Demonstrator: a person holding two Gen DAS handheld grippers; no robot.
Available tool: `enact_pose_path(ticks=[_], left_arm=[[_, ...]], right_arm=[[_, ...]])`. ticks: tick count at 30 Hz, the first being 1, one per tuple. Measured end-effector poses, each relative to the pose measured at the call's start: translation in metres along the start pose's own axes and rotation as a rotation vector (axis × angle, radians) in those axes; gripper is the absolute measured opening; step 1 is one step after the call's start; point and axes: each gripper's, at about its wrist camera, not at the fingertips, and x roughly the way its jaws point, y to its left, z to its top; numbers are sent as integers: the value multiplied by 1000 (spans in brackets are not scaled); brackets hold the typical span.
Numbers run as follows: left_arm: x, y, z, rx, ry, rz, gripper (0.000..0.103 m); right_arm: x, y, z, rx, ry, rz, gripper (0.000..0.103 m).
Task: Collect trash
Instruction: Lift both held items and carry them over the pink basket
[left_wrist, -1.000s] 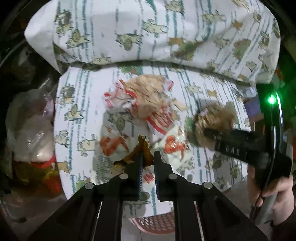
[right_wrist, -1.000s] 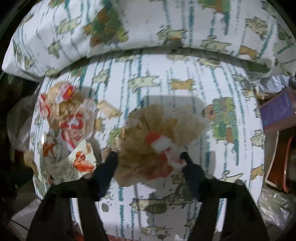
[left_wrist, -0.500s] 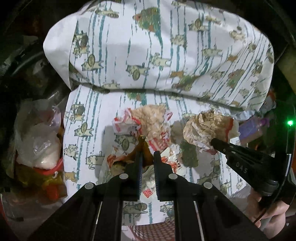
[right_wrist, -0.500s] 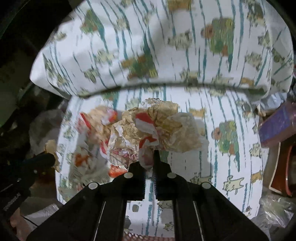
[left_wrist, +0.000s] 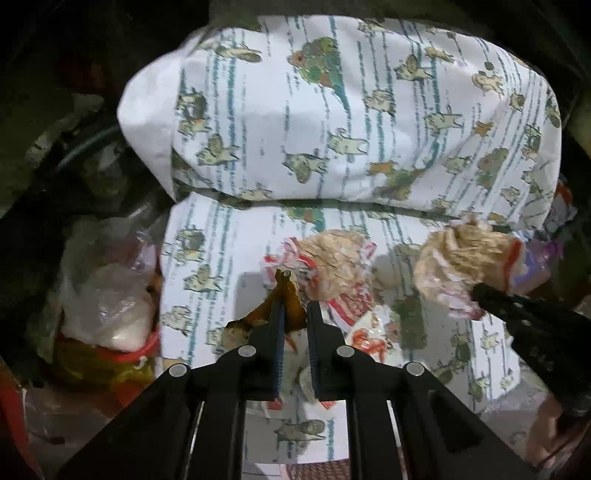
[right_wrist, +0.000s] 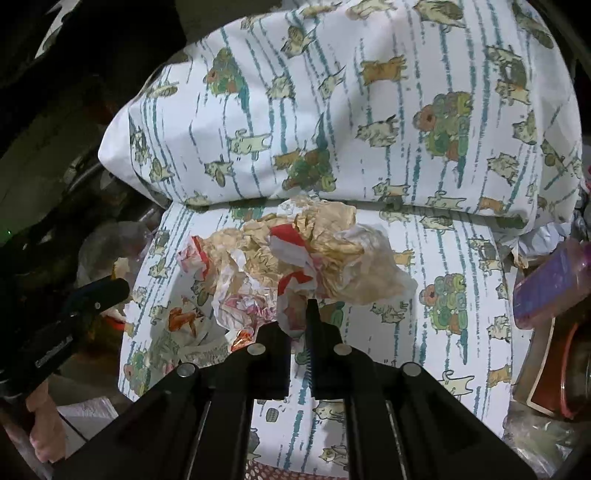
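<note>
Right fingers (right_wrist: 309, 314): clamped on crumpled wrapper (right_wrist: 314, 251), lifted above the cushion (right_wrist: 443, 332).
Left fingers (left_wrist: 275, 321): pinch a brown scrap (left_wrist: 282, 291).
Plastic bag (left_wrist: 107, 295): beside cushion, whitish contents, unclear.
Remaining wrappers (left_wrist: 332, 273): on cushion.

You are working in a lived-in, cluttered room of a home. Ahead of you sits a cushioned seat (right_wrist: 424, 332) with a plump back cushion (right_wrist: 369, 110), both covered in white fabric printed with cartoon cats and teal stripes. Crumpled food wrappers (left_wrist: 332, 266) litter the seat. To the left, knotted plastic bags (left_wrist: 107, 295) pile up in a dim corner; to the right lies a purple box (right_wrist: 550, 284) among other household clutter.
</note>
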Motion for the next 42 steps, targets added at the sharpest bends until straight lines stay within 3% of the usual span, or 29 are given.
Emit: enact_pose_path(ticks=[12,20,28,30,35,40,42], left_arm=[[-35,-1,3,20,-171,11,13],[-60,7,2,-26,-287,19,13],[-73,13,-1,-26,-328,29,13],[-85,12,-5,-32,-342,19,13],[-129,6,-29,-29,-391,54,13],[-160,-9,-53,-9,-366,-40,13],[-169,-19,-69,32,-362,-27,13]], right_arm=[[-31,-3,0,-11,-94,25,7],[-52,-4,-3,-8,-159,46,7],[-65,8,-13,-70,-192,27,7],[-79,14,-18,-79,-213,19,7],[-127,33,-35,-99,-264,91,6],[-167,46,-59,-117,-272,92,7],[-177,46,-69,-106,-265,105,7]])
